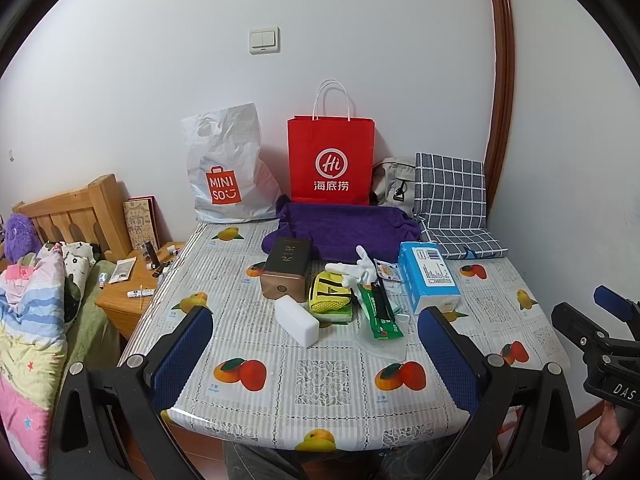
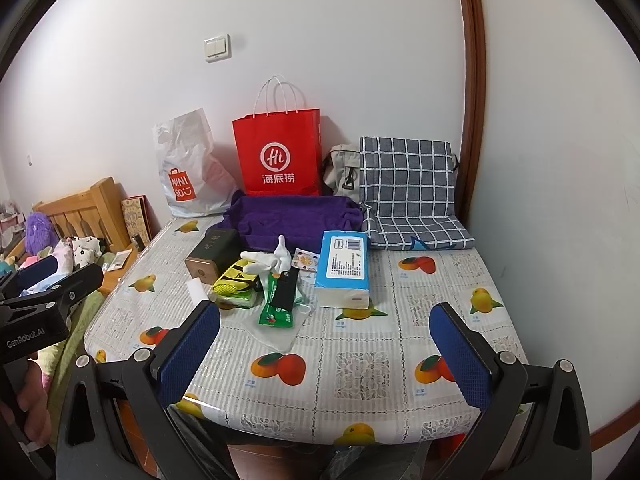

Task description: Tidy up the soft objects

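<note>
Both wrist cameras look forward from the bench's (image 1: 320,380) near edge toward the wall; the right sits further right; both share the cluttered benchtop.

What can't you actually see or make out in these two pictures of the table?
- Inside of the red paper bag and white plastic bag: both views, hidden by their own walls.
- Beige bag: mostly behind the red bag and checked cushion.
- Tissue pack label: too small to read.
- Green sponge: under the yellow pouch.
</note>
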Available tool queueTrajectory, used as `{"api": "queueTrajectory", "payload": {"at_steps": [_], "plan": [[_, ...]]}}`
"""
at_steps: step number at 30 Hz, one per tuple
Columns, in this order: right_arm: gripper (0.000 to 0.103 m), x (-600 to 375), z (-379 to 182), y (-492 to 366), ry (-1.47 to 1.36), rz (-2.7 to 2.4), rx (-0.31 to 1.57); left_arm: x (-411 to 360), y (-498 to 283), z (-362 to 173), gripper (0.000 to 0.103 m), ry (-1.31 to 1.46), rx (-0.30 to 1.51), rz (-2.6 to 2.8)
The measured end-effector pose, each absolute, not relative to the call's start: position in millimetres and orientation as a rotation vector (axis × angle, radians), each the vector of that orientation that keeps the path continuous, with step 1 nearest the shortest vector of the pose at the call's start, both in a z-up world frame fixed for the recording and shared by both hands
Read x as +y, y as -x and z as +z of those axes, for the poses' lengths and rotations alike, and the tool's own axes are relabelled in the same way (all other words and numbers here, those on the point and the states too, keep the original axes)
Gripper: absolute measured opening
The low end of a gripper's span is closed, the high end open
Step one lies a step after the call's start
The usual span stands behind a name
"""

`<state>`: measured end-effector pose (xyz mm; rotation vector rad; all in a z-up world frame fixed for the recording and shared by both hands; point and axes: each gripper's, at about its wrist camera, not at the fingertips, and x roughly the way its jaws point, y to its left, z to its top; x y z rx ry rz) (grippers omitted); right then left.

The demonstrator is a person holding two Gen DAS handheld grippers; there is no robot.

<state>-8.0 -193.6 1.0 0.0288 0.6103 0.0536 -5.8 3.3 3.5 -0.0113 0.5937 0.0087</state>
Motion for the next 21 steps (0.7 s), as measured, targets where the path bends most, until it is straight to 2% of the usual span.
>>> {"api": "queueTrajectory", "payload": {"at_steps": [21], "plan": [[0.103, -191.5, 1.4, 11.7, -0.034, 0.058, 0.606, 6.7, 5.7, 4.0, 0.103, 0.010, 0.595, 0.011]]}}
